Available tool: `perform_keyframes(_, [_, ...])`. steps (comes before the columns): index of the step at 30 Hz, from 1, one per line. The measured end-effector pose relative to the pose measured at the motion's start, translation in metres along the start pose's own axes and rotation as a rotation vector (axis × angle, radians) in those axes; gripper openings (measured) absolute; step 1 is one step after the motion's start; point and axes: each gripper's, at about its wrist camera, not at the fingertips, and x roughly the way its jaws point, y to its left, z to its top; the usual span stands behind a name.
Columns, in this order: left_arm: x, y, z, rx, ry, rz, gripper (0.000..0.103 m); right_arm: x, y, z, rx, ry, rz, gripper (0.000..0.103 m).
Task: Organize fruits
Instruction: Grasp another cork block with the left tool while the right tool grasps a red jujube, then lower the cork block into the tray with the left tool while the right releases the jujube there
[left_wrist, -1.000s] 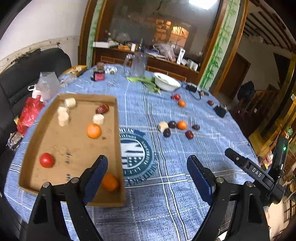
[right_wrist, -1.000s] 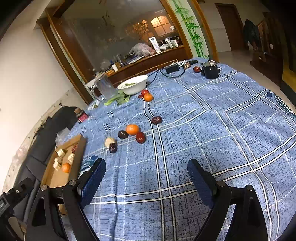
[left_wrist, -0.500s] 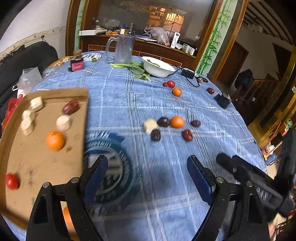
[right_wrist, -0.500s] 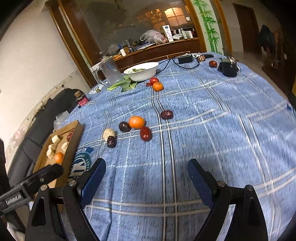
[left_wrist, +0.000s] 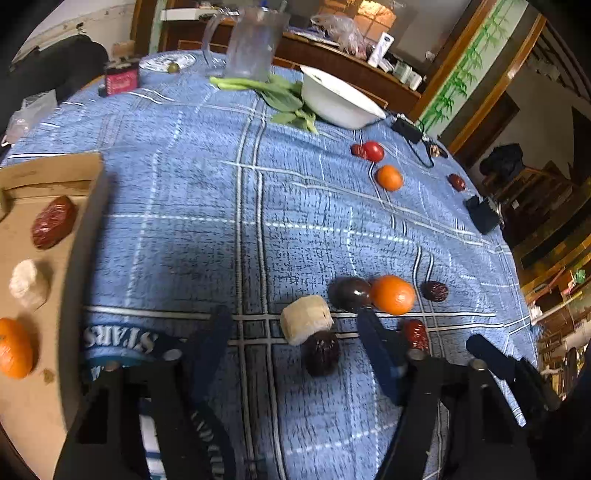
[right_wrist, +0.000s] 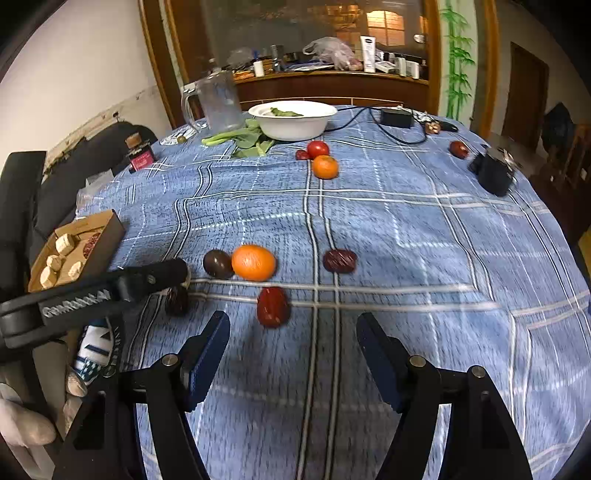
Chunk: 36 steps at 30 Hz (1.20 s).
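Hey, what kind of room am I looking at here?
Probably a home dining room: a round table under a blue plaid tablecloth, a white bowl of greens, and a cluttered wooden sideboard behind.

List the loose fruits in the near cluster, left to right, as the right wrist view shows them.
Dark date → dark plum → orange → red date → wrinkled date. A pale chunk beside the dark date is left out, since the left claw's finger hides it.
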Motion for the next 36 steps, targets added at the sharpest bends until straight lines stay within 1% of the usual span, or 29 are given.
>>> perform_keyframes(3, [0.002, -0.009, -0.003, 0.081, -0.029, 0.011, 0.062, 0.012, 0.005, 0.004, -0.011, 0.012, 0.003, 0.075])
perform_keyframes(4, [0.004, -0.013, -0.005, 0.121, -0.043, 0.04, 0.055, 0.014, 0.006, 0.004, -0.011, 0.015, 0.004, 0.075])
perform_keyframes(5, [0.004, -0.014, -0.005, 0.137, -0.045, 0.048, 0.046, 0.018, 0.008, 0.003, -0.016, 0.022, 0.001, 0.075])
perform_keyframes(6, [0.004, -0.015, -0.006, 0.152, -0.051, 0.059, 0.042, 0.022, 0.01, 0.003, -0.023, 0.029, -0.003, 0.075])
perform_keyframes(8, [0.004, -0.017, -0.009, 0.173, -0.054, 0.048, 0.027, 0.029, 0.012, 0.001, -0.02, 0.042, 0.008, 0.073])
perform_keyframes(9, [0.005, -0.019, -0.009, 0.178, -0.052, 0.034, 0.027, 0.031, 0.014, 0.0, -0.025, 0.041, 0.002, 0.073])
perform_keyframes(12, [0.004, -0.02, -0.012, 0.185, -0.067, 0.042, 0.027, 0.03, 0.018, -0.001, -0.05, 0.036, -0.005, 0.053])
perform_keyframes(13, [0.004, -0.018, -0.012, 0.176, -0.07, 0.033, 0.027, 0.029, 0.018, -0.001, -0.051, 0.032, -0.009, 0.043])
perform_keyframes(14, [0.004, -0.017, -0.012, 0.169, -0.072, 0.026, 0.027, 0.029, 0.017, -0.001, -0.049, 0.032, -0.007, 0.036])
perform_keyframes(15, [0.004, -0.016, -0.011, 0.162, -0.073, 0.019, 0.027, 0.029, 0.016, -0.001, -0.042, 0.03, -0.003, 0.034])
perform_keyframes(17, [0.003, -0.014, -0.011, 0.148, -0.074, -0.004, 0.027, 0.028, 0.011, -0.001, -0.021, 0.031, 0.008, 0.023])
perform_keyframes(20, [0.003, -0.013, -0.012, 0.144, -0.078, -0.021, 0.027, 0.025, 0.007, -0.002, 0.012, 0.039, 0.037, 0.023])
perform_keyframes(24, [0.0, -0.015, -0.013, 0.153, -0.097, -0.026, 0.027, 0.011, 0.001, -0.006, 0.034, 0.019, 0.04, 0.023])
perform_keyframes(28, [-0.005, -0.017, -0.015, 0.163, -0.115, -0.034, 0.027, -0.009, -0.006, -0.014, 0.054, -0.01, 0.043, 0.023])
perform_keyframes(33, [-0.015, -0.016, -0.021, 0.151, -0.139, -0.058, 0.027, -0.035, -0.01, -0.027, 0.071, -0.034, 0.039, 0.023])
perform_keyframes(36, [-0.026, -0.017, -0.026, 0.155, -0.169, -0.063, 0.027, -0.051, -0.008, -0.034, 0.077, -0.051, 0.045, 0.023])
